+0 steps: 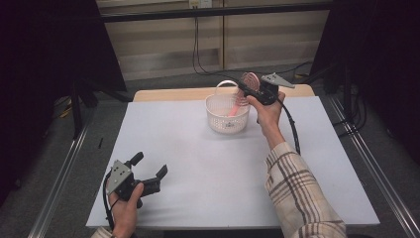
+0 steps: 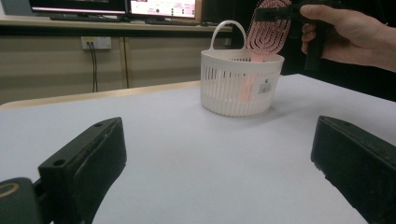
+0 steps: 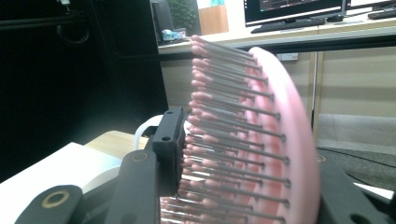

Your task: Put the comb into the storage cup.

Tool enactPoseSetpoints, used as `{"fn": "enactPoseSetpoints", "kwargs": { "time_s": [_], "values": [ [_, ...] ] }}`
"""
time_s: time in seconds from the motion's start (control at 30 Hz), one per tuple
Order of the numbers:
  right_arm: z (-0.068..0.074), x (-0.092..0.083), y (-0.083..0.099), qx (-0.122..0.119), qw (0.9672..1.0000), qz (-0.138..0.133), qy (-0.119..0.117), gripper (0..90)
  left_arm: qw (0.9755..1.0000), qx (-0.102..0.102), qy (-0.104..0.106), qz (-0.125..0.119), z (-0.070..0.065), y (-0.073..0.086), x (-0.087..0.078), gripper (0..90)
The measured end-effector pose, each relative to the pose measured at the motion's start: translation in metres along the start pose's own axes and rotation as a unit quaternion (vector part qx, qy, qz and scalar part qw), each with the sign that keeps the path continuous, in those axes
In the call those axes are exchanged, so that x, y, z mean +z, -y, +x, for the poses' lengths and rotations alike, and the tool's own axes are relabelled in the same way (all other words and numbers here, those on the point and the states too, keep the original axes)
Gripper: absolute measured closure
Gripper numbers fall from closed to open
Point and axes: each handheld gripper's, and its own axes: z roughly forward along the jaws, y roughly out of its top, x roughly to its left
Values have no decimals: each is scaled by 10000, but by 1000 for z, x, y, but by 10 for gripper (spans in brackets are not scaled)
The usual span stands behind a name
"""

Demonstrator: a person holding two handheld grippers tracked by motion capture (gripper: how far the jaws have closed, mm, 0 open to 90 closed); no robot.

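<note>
The right gripper (image 1: 251,88) clamps a pink plastic bristle hairbrush (image 1: 248,82) over the white slotted plastic basket (image 1: 227,119) near the table's far edge. Lower it handle-first, then release. The left gripper (image 1: 148,171) rests released near the front-left corner.

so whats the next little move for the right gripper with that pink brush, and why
Probably open the jaws and let go. The right gripper holds the pink hairbrush by its bristled head, and the handle already reaches down inside the white basket, so releasing should leave the brush in the basket. The left gripper sits open, away from it.
</note>
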Motion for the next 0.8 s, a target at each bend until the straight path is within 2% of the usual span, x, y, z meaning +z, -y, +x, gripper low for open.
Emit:
{"fn": "enactPoseSetpoints", "kwargs": {
  "time_s": [0.1,0.17,0.33,0.43,0.67,0.73,0.8],
  "values": [
    [-4,0,1,5,10000,44,71,575,10000,48,19,-9,-1,0,0,33],
    [-6,-1,2,159,9998,46,54,574,10000,32,11,-31,-1,0,0,33],
    [-4,1,1,30,9999,82,80,569,10000,52,-25,10,-1,-1,0,33],
    [-7,1,2,50,9999,102,103,564,10000,53,4,0,-1,-1,1,33],
    [-13,0,3,-100,9996,190,165,545,10000,54,0,14,0,0,0,33],
    [-16,0,5,-12,9996,193,209,542,9999,100,29,41,-1,0,0,33],
    [-16,0,5,-21,9996,185,193,544,9999,123,17,44,-1,0,1,33]
  ]
}}
